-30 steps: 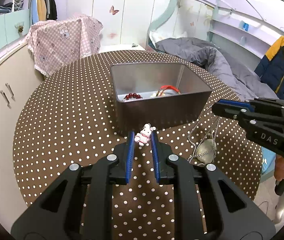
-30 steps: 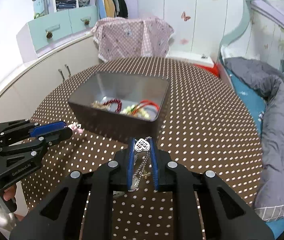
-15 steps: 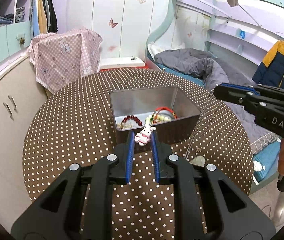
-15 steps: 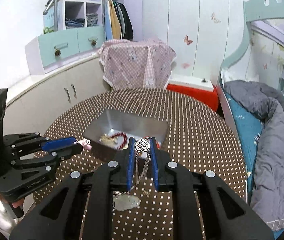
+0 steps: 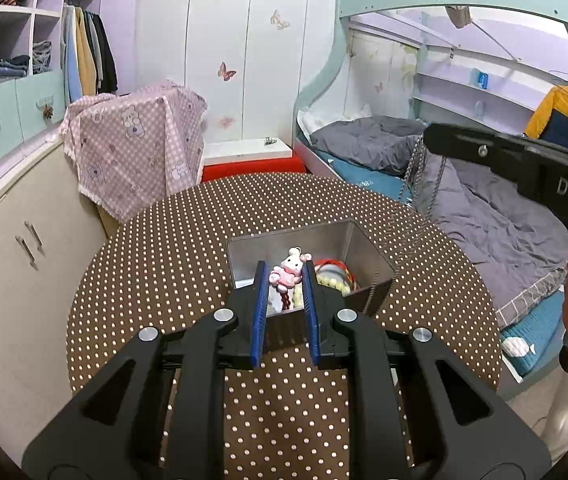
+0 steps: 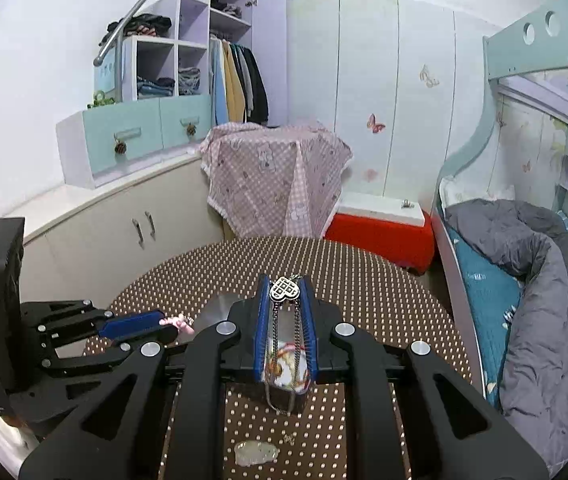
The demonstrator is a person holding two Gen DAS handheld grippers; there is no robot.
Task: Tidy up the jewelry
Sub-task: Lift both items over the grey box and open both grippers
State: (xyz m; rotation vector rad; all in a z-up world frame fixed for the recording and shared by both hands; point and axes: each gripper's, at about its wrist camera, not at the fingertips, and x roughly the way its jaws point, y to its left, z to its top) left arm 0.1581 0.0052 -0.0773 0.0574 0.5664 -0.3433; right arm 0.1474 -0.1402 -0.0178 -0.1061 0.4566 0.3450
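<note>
My left gripper [image 5: 284, 270] is shut on a small pink and white bunny charm [image 5: 290, 270] and holds it high above the steel box [image 5: 368, 248], which holds red beads and other jewelry. My right gripper [image 6: 285, 289] is shut on a silver heart pendant necklace [image 6: 284, 290]; its chain [image 6: 296, 344] hangs down over the box [image 6: 219, 306]. The chain [image 5: 418, 184] also shows in the left wrist view, hanging from the right gripper. The left gripper [image 6: 171, 325] shows at the left of the right wrist view.
The box stands on a round brown polka-dot table [image 5: 163, 256]. A small clear bag [image 6: 255, 452] lies on the table near me. Cabinets [image 6: 115, 232] stand to the left, a pink-covered stand [image 6: 275, 176] behind, a bed with a grey quilt [image 6: 544, 280] to the right.
Both grippers have risen well above the table with their items; the box now looks smaller and lies below the fingertips. The necklace's chain hangs free over the box.
</note>
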